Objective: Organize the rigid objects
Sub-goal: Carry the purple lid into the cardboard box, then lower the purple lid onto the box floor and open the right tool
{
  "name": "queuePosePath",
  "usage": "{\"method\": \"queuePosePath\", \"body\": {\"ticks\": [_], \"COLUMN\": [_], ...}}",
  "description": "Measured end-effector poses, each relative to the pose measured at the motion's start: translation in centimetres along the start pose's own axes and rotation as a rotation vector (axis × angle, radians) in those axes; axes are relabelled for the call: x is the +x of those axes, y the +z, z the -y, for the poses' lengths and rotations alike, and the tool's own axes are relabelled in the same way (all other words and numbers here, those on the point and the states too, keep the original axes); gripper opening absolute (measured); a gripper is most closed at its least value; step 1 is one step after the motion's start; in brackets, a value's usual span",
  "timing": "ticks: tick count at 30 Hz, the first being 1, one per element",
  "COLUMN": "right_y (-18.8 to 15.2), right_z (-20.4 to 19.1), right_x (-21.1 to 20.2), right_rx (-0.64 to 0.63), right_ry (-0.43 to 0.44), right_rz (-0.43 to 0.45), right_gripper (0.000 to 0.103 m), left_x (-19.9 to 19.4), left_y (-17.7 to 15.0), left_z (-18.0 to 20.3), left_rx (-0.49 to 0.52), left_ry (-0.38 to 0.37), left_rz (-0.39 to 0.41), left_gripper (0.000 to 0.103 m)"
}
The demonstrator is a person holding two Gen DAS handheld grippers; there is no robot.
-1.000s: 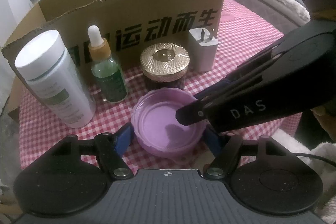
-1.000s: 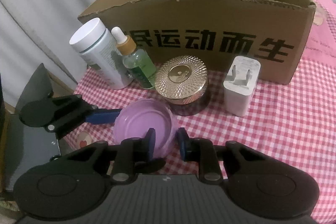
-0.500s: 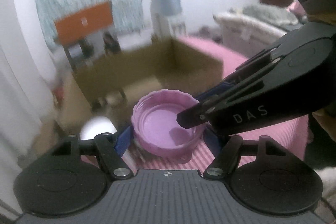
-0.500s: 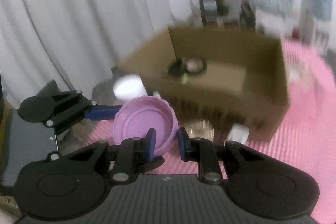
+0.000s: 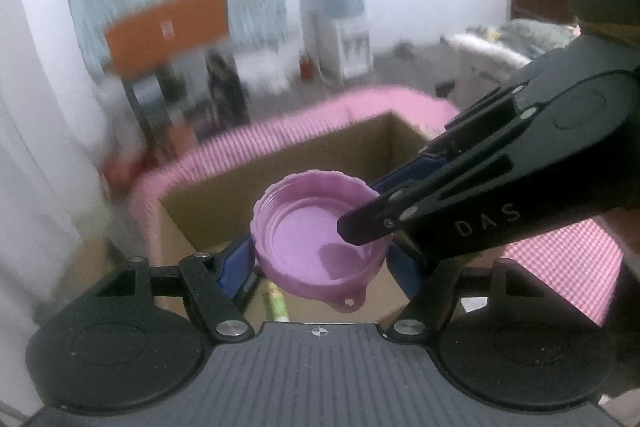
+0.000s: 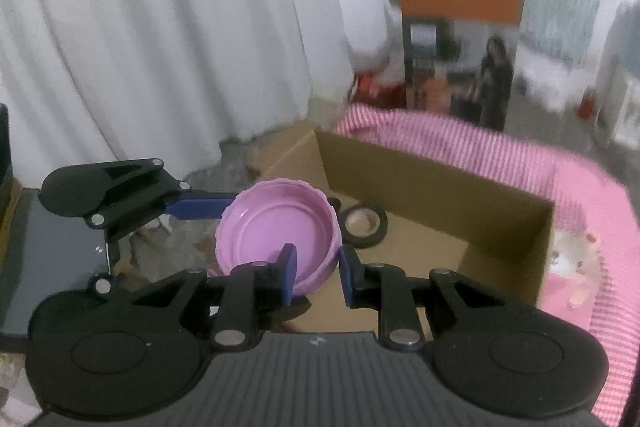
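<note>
Both grippers hold a round purple lid (image 5: 304, 239) in the air, hollow side up, above the open cardboard box (image 5: 224, 199). My left gripper (image 5: 320, 261) spans the lid's full width, a blue pad pressed on each side. In from the right comes my right gripper (image 5: 372, 211), which pinches the lid's rim. In the right wrist view the lid (image 6: 276, 223) has its near wall clamped in the right gripper (image 6: 316, 267), one finger inside and one outside. One of the left gripper's fingers (image 6: 200, 207) touches the lid's far left side.
The box (image 6: 440, 187) stands on a pink checked tablecloth (image 6: 580, 187). Inside it lie a black tape roll (image 6: 362, 223) and a pale green tube (image 5: 276, 303). A white curtain (image 6: 160, 27) hangs at the left. The background is blurred.
Both grippers have lifted the lid off the table and carried it up over the open box. The bottles, jar and charger in front of the box have dropped out of view.
</note>
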State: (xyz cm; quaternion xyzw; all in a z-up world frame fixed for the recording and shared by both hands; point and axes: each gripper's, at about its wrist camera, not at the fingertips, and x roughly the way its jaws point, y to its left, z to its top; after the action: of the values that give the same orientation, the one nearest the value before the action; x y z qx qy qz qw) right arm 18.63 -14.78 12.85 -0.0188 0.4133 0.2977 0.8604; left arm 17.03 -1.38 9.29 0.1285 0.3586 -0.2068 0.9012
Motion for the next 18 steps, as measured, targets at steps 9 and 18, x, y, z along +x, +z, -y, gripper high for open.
{"method": "queuePosePath", "body": {"ticks": [9, 18], "right_y": [2.5, 0.9], "right_z": [7.4, 8.2], "right_x": [11.6, 18.1], "right_rx": [0.143, 0.147], "right_ry": [0.076, 0.115], "right_rz": [-0.355, -0.58], "right_gripper": [0.025, 0.024], "left_x": [10.5, 14.8], "left_y": [0.1, -2.0], "left_z": [-4.1, -5.4], "left_rx": [-0.159, -0.217], "left_ry": [-0.162, -0.227], "left_rz": [-0.346, -0.553], "left_gripper": [0.072, 0.072]}}
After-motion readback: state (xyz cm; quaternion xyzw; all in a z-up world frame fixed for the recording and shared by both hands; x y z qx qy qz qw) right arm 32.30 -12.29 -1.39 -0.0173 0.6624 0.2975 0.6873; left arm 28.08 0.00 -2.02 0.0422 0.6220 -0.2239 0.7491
